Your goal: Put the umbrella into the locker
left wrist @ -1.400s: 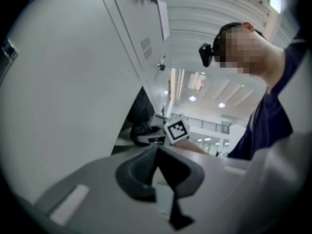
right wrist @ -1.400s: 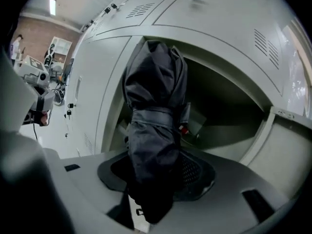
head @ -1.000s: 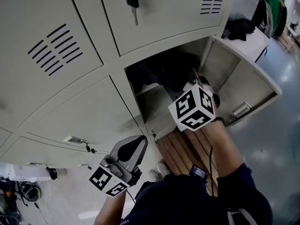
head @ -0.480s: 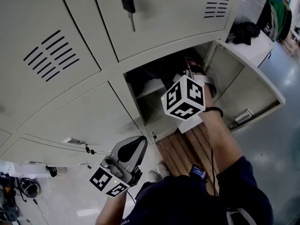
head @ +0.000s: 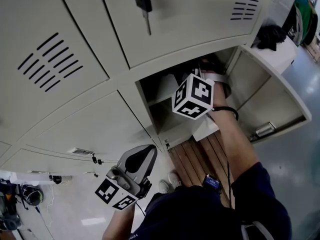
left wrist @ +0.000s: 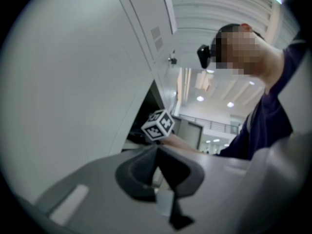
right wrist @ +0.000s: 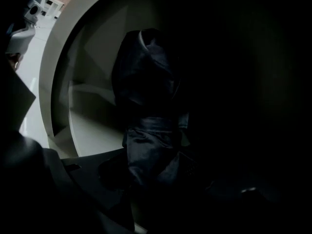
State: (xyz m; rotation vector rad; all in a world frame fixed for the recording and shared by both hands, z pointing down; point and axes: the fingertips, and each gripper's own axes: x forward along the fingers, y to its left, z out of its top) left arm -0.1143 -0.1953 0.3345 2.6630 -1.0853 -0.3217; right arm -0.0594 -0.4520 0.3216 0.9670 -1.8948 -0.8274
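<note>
At about seven o'clock from the open compartment, the left gripper [head: 142, 159] hangs idle in front of the closed doors, its fingers [left wrist: 139, 172] pressed together on nothing. Up at one o'clock from it, the right gripper [right wrist: 151, 167] reaches into the locker [head: 162, 115], its fingers clamped on the near end of the dark folded umbrella [right wrist: 146, 82], which is already inside the compartment. This looks like the placing step. The next move calls for settling the umbrella down, parting the fingers, and drawing straight back toward six o'clock, clear of the open door [head: 272, 91].
</note>
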